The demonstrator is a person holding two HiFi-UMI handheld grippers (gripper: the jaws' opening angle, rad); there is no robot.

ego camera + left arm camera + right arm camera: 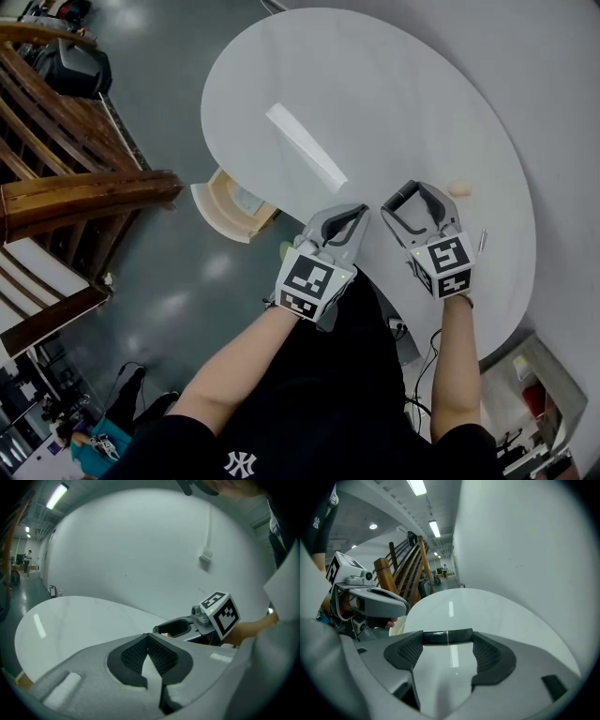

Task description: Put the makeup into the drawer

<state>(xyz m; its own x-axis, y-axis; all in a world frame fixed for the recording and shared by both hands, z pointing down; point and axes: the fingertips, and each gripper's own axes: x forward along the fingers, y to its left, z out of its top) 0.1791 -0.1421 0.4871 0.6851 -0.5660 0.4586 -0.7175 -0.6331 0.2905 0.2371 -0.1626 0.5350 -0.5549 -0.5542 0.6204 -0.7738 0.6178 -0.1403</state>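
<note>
table (375, 94): white, rounded, spreads ahead of both claws; mostly bare.
drawer (232, 202): light wood, pulled open at the table edge, left of the left claw and slightly ahead; well apart from the right claw.
left claw (148, 638): clenched, pads meet at the tips, nothing between them; sits just left of the right claw, over the near table edge.
right claw (449, 642): grasping the dark tube crosswise at its jaw tips, over the table.
dark tube (436, 637): the makeup in hand; slim, black, thin gold ring at mid-length; spans tip to tip of the right claw.
beige piece (459, 189): small, rounded, on the table just right of the right claw tips; can't tell what it is.
thin stick (483, 239): on the table right of the right claw body; too small to identify.
handling: the tube looks light, stiff and glossy, so probably slippery; held by its ends it could pivot or pop out.
grip advice: pinch across the barrel near the gold ring, moderate squeeze.
step judged: carrying the tube left to the drawer; not yet in.
</note>
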